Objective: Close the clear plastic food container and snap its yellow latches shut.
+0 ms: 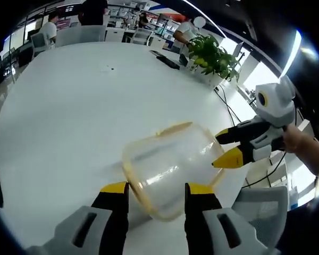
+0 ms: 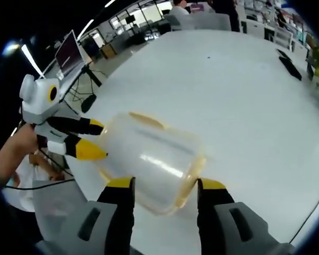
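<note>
Clear plastic, with a yellow rim and a yellow latch flap along its upper edge, the food container (image 1: pixel 170 170) lies near the edge of the round white table (image 1: pixel 69 117), between the two grippers. In the right gripper view the same container (image 2: pixel 149 162) looks tipped, its yellow-rimmed end towards the camera; whether the lid is fully seated I cannot tell through the see-through walls.

Risks, as I judge them: the container is light and slick, so a push on one latch could make it skate across the smooth top or roll off the nearby table edge unless the other gripper braces it. A tip pressing the wall instead of the latch could buckle the thin plastic or pop the lid askew.

Left gripper (image 1: pixel 157 188): its yellow-tipped black jaws stand apart, wide enough to straddle the container's near end, which sits between them; actual contact is unclear. Seen from the other side, this gripper (image 2: pixel 95 139) has its two tips spread, right beside the container's wall.

Right gripper (image 2: pixel 165 185): jaws likewise apart around the rimmed end, not clamped. In the left gripper view its tips (image 1: pixel 226 147) sit against the container's far side.
</note>
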Motion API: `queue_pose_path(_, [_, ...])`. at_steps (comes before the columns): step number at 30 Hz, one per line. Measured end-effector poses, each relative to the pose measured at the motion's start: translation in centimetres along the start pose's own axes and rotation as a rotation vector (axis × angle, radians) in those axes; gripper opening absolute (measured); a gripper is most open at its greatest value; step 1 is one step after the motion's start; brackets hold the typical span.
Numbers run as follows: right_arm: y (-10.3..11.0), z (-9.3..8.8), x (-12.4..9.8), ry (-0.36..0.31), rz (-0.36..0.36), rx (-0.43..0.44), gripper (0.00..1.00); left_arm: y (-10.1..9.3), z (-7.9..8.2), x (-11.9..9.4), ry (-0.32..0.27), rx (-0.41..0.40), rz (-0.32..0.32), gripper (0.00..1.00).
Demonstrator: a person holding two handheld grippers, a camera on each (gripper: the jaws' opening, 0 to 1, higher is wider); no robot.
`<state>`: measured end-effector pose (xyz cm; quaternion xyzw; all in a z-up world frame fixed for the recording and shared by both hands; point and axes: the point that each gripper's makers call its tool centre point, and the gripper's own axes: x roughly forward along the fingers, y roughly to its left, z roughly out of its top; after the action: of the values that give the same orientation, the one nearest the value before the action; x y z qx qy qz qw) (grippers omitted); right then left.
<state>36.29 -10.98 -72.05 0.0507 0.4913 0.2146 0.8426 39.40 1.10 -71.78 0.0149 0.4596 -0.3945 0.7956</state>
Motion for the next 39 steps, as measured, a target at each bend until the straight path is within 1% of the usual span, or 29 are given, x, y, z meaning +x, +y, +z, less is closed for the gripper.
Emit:
queue_pose_path(3, [0.0, 0.0, -0.3, 0.001, -0.001, -0.048, 0.42, 0.0, 0.1, 0.0, -0.001, 0.012, 0.000, 0.35])
queue_pose_path(4, [0.1, -0.1, -0.4, 0.002, 0.000, -0.084, 0.41, 0.0, 0.1, 0.0, -0.002, 0.033, 0.003, 0.36])
queue_pose_path(5, [0.1, -0.1, -0.5, 0.004, 0.002, -0.098, 0.41, 0.0, 0.2, 0.0, -0.001, 0.044, 0.005, 0.36])
queue_pose_path(9, [0.0, -0.1, -1.1, 0.015, 0.001, -0.201, 0.38, -0.2, 0.2, -0.3, 0.014, 0.112, 0.009, 0.36])
queue_pose_path(13, [0.1, 0.2, -1.6, 0.009, 0.011, -0.241, 0.36, -0.1, 0.7, -0.8, 0.004, 0.144, 0.011, 0.36])
queue_pose_path(15, [0.0, 0.5, -1.8, 0.002, 0.012, -0.277, 0.34, 0.0, 1.0, -0.9, 0.004, 0.162, 0.016, 0.35])
queue_pose_path(16, [0.1, 0.7, -1.9, 0.000, 0.019, -0.291, 0.33, 0.0, 1.1, -1.0, 0.004, 0.175, 0.017, 0.34])
queue_pose_path(18, [0.7, 1.4, -2.2, -0.026, 0.048, -0.324, 0.31, 0.0, 1.4, -1.3, 0.006, 0.214, 0.017, 0.33])
queue_pose_path(21, [1.1, 1.9, -2.5, -0.028, 0.077, -0.373, 0.29, -0.1, 2.0, -1.8, 0.008, 0.278, 0.025, 0.32])
queue_pose_path(23, [1.3, 2.2, -2.6, -0.029, 0.095, -0.417, 0.28, -0.3, 2.4, -2.0, 0.005, 0.322, 0.019, 0.31])
queue_pose_path(25, [1.7, 2.6, -2.6, -0.038, 0.125, -0.456, 0.27, -0.6, 2.6, -2.2, 0.008, 0.349, 0.015, 0.30])
queue_pose_path(26, [2.0, 2.8, -2.7, -0.042, 0.146, -0.461, 0.26, -0.9, 2.8, -2.2, 0.009, 0.385, 0.005, 0.28])
queue_pose_path(29, [2.5, 3.2, -2.7, -0.051, 0.192, -0.493, 0.25, -1.7, 2.7, -2.2, 0.026, 0.459, -0.026, 0.25])
queue_pose_path(32, [3.1, 3.5, -2.8, -0.059, 0.224, -0.533, 0.25, -2.5, 2.4, -2.0, 0.050, 0.496, -0.067, 0.25])
queue_pose_path(33, [3.1, 3.5, -2.8, -0.056, 0.223, -0.537, 0.24, -2.9, 2.4, -2.0, 0.050, 0.510, -0.078, 0.25])
queue_pose_path(38, [3.4, 3.8, -2.4, -0.042, 0.246, -0.598, 0.24, -3.7, 2.2, -1.7, 0.067, 0.556, -0.106, 0.25])
queue_pose_path(39, [3.3, 3.8, -2.2, -0.035, 0.248, -0.622, 0.23, -3.8, 2.2, -1.5, 0.071, 0.570, -0.111, 0.25])
